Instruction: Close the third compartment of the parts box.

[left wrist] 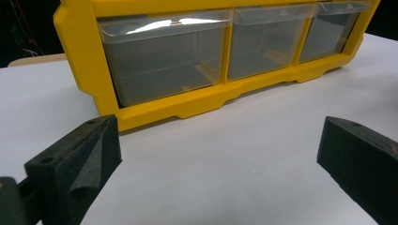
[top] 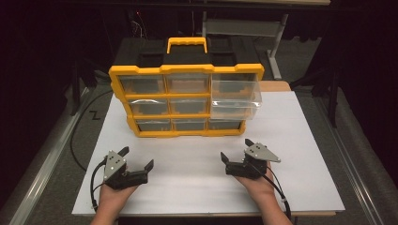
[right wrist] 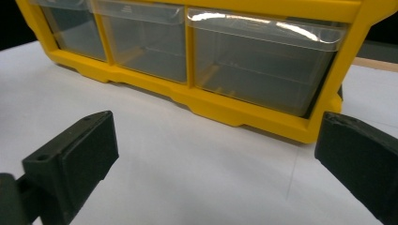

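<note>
A yellow organizer cabinet [top: 141,70] with three rows of clear drawers stands at the middle back of the white table [top: 187,187]. One clear drawer [top: 234,98] at its upper right is pulled out toward me; the others sit flush. My left gripper [top: 137,158] rests low on the table in front of the cabinet's left side, open and empty. My right gripper [top: 235,149] mirrors it on the right, also open and empty. The left gripper [left wrist: 220,154] faces the bottom-row drawers [left wrist: 164,56] of the cabinet [left wrist: 84,61]. The right gripper [right wrist: 218,150] faces the bottom right drawer [right wrist: 263,61].
The cabinet has a black top with a yellow handle [top: 187,44]. Black cables [top: 75,140] trail off the table's left side and from each gripper. Bare white tabletop lies between the grippers and the cabinet. Dark floor and a table frame [top: 277,42] lie beyond.
</note>
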The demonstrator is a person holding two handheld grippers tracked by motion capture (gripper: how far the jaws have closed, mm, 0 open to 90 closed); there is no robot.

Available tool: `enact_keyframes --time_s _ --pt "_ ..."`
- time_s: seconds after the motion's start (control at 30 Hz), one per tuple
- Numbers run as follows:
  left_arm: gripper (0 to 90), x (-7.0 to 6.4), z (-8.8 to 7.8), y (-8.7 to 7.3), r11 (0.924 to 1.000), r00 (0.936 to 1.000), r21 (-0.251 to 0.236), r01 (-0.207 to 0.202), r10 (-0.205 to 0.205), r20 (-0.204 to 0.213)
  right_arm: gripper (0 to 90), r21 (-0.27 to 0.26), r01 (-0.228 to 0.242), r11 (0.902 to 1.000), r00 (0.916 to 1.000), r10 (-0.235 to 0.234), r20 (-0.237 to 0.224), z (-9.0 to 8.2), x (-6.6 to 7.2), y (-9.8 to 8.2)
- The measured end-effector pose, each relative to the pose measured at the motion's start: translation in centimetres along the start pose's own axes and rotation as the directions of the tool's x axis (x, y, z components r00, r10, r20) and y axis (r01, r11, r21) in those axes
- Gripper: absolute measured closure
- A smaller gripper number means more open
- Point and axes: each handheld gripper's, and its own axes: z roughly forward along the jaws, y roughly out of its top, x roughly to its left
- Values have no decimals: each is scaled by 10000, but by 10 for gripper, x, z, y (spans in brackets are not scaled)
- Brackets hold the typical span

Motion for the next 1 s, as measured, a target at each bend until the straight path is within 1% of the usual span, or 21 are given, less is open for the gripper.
enact_keyframes --time_s 0.13,0.23,0.33,0.37,0.47,0.5,0.53,0.6,0.7,1.0 --pt "9 0 0 0 10000 10000 13 15 -15 17 73 -50 -67 10000 9999 66 -123 -2 0 0" --pt "9 -1 0 0 10000 10000 1 -2 2 27 156 -88 23 10000 9998 -24 -219 -4 0 -1" --pt "9 0 -1 0 10000 10000 -1 0 0 30 221 -114 28 9999 9998 -30 -209 -6 -1 -2" --pt "9 0 0 0 10000 10000 1 1 -1 27 261 -163 32 9999 9997 -36 -239 -7 -2 -2" --pt "9 -1 -1 0 10000 10000 -3 -9 9 32 345 -220 -33 9998 9998 29 -181 -9 -4 -2" --pt "9 -1 -1 0 10000 10000 -3 -17 17 33 394 -235 -69 9997 9997 63 -230 -10 -5 -3" --pt "9 -1 -1 0 10000 10000 -5 -20 20 38 427 -226 -6 9997 9997 1 -246 -10 -5 -4" --pt "9 -1 -1 0 10000 10000 1 -13 13 46 484 -103 -31 9999 9997 28 -260 -9 -5 -5" --pt "9 -1 -1 0 10000 10000 3 -1 1 65 555 -8 57 10000 9997 -57 -229 -9 -6 -6" --pt "9 -1 -1 0 10000 10000 -4 6 -6 80 707 68 110 9999 9999 -109 -93 -10 -8 -7"
